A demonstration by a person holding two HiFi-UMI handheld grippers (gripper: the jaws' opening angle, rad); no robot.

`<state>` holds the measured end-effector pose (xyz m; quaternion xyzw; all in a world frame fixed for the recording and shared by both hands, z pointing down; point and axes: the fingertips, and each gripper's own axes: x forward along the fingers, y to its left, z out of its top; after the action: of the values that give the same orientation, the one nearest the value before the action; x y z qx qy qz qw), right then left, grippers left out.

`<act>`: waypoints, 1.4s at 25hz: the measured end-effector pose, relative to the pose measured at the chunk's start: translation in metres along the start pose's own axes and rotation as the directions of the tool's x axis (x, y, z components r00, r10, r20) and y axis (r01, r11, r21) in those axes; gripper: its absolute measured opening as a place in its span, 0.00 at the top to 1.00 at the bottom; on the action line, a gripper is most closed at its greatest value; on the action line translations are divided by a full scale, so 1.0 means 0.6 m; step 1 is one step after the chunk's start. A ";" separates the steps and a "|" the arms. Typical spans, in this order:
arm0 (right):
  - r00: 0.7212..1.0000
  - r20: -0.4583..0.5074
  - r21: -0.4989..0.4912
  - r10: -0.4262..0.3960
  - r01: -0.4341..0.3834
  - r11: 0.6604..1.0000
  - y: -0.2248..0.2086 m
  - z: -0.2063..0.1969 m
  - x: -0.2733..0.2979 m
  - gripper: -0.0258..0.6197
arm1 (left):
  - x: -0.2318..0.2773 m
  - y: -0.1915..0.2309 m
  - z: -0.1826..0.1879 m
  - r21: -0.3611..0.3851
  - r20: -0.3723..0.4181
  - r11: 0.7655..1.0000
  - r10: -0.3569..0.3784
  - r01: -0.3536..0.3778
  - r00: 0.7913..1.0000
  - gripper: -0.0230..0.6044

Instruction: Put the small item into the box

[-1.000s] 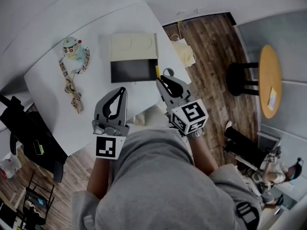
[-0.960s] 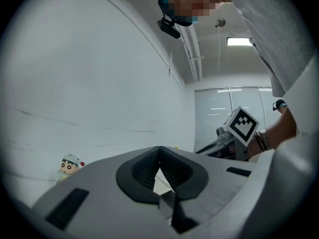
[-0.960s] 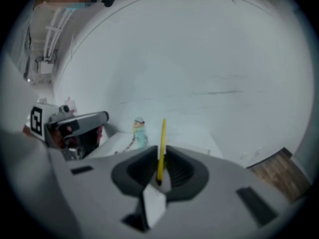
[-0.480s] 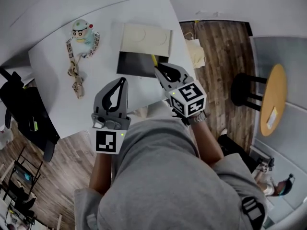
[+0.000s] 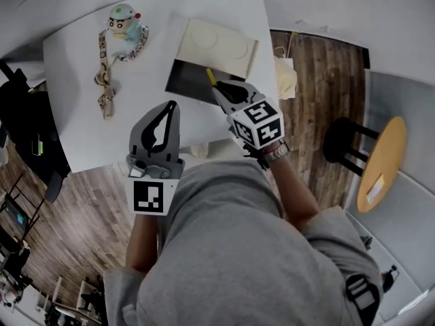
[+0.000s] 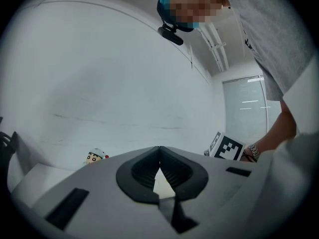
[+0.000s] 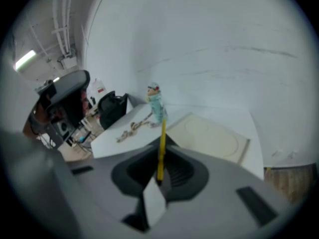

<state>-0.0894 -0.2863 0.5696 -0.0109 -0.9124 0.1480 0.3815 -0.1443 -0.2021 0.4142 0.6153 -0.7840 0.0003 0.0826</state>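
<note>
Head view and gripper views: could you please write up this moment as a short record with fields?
right gripper: jaws shut on yellow stick
left gripper: jaws shut, nothing held
box: open, dark inside; cream lid at its far side
stick position: by the box's right near edge
toy figure: on table, with patterned strap

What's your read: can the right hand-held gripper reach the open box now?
Probably yes. The right hand-held gripper, shut on the yellow stick, hangs at the edge of the open box; nothing visible lies between them.
</note>
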 end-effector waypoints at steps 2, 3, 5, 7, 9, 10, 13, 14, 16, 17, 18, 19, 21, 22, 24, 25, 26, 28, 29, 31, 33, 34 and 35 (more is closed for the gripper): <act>0.999 -0.024 -0.003 0.028 -0.028 1.000 -0.002 -0.006 0.013 0.86 | -0.001 0.002 -0.002 0.000 0.000 1.000 0.025 -0.025 1.000 0.91; 0.998 -0.037 -0.004 0.042 -0.042 0.999 -0.002 -0.010 0.020 0.86 | -0.002 0.003 -0.005 -0.006 -0.003 0.999 0.041 -0.041 0.999 0.91; 0.996 -0.067 -0.002 0.067 -0.068 0.998 -0.004 -0.020 0.034 0.86 | -0.007 0.004 -0.012 -0.021 -0.012 0.997 0.073 -0.074 0.997 0.91; 0.992 -0.099 -0.001 0.084 -0.085 0.996 -0.005 -0.032 0.047 0.86 | -0.012 0.005 -0.020 -0.033 -0.020 0.994 0.103 -0.104 0.994 0.91; 0.986 -0.135 0.002 0.095 -0.096 0.995 -0.008 -0.045 0.060 0.86 | -0.015 0.007 -0.025 -0.040 -0.024 0.991 0.128 -0.129 0.991 0.91; 0.983 -0.152 0.008 0.100 -0.100 0.995 -0.010 -0.051 0.067 0.86 | -0.016 0.008 -0.027 -0.041 -0.023 0.989 0.139 -0.139 0.990 0.91; 0.973 -0.195 0.032 0.119 -0.115 0.993 -0.013 -0.066 0.085 0.86 | -0.017 0.013 -0.029 -0.040 -0.022 0.984 0.170 -0.171 0.985 0.91; 0.970 -0.208 0.034 0.126 -0.121 0.992 -0.014 -0.070 0.091 0.86 | -0.018 0.014 -0.030 -0.040 -0.022 0.982 0.183 -0.183 0.983 0.91; 0.963 -0.238 0.020 0.125 -0.124 0.992 -0.017 -0.081 0.104 0.86 | -0.020 0.018 -0.035 -0.045 -0.030 0.977 0.207 -0.209 0.978 0.91; 0.960 -0.254 0.010 0.119 -0.120 0.993 -0.020 -0.087 0.110 0.86 | -0.021 0.019 -0.039 -0.050 -0.038 0.974 0.219 -0.221 0.975 0.91; 0.957 -0.269 -0.001 0.112 -0.116 0.993 -0.024 -0.093 0.116 0.86 | -0.023 0.021 -0.043 -0.056 -0.044 0.971 0.230 -0.232 0.972 0.91; 0.953 -0.283 -0.012 0.105 -0.113 0.994 -0.027 -0.098 0.122 0.86 | -0.024 0.024 -0.045 -0.061 -0.045 0.968 0.240 -0.242 0.970 0.91; 0.946 -0.311 -0.036 0.092 -0.108 0.994 -0.034 -0.109 0.134 0.86 | -0.025 0.030 -0.047 -0.070 -0.044 0.963 0.258 -0.261 0.965 0.91; 0.943 -0.323 -0.047 0.085 -0.106 0.993 -0.037 -0.113 0.139 0.86 | -0.026 0.032 -0.050 -0.075 -0.049 0.960 0.267 -0.270 0.963 0.91; 0.937 -0.341 -0.056 0.079 -0.104 0.993 -0.041 -0.120 0.150 0.86 | -0.028 0.038 -0.060 -0.086 -0.066 0.954 0.281 -0.286 0.958 0.91; 0.934 -0.348 -0.055 0.081 -0.106 0.993 -0.042 -0.123 0.155 0.86 | -0.029 0.041 -0.064 -0.089 -0.072 0.952 0.286 -0.292 0.955 0.91; 0.931 -0.354 -0.054 0.084 -0.110 0.992 -0.042 -0.126 0.160 0.86 | -0.029 0.043 -0.068 -0.090 -0.075 0.951 0.291 -0.297 0.954 0.91; 0.925 -0.370 -0.058 0.090 -0.119 0.991 -0.040 -0.133 0.169 0.86 | -0.028 0.046 -0.072 -0.093 -0.076 0.948 0.297 -0.303 0.952 0.91; 0.922 -0.377 -0.061 0.089 -0.121 0.991 -0.040 -0.137 0.173 0.86 | -0.028 0.048 -0.073 -0.098 -0.077 0.947 0.301 -0.307 0.951 0.91; 0.918 -0.388 -0.063 0.086 -0.119 0.991 -0.041 -0.143 0.178 0.86 | -0.027 0.050 -0.073 -0.101 -0.075 0.945 0.306 -0.312 0.949 0.91; 0.913 -0.400 -0.063 0.080 -0.114 0.991 -0.043 -0.149 0.184 0.86 | -0.026 0.053 -0.073 -0.099 -0.075 0.944 0.310 -0.316 0.948 0.91; 0.911 -0.405 -0.065 0.077 -0.112 0.992 -0.044 -0.152 0.187 0.86 | -0.027 0.056 -0.072 -0.100 -0.074 0.942 0.313 -0.320 0.947 0.91; 0.909 -0.410 -0.066 0.074 -0.110 0.992 -0.046 -0.155 0.190 0.86 | -0.027 0.058 -0.072 -0.101 -0.074 0.941 0.317 -0.323 0.946 0.91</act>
<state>-0.1027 -0.2730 0.7180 -0.1011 -0.8172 0.1203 0.5546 -0.1682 -0.1736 0.4584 0.4739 -0.8696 -0.0125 0.1380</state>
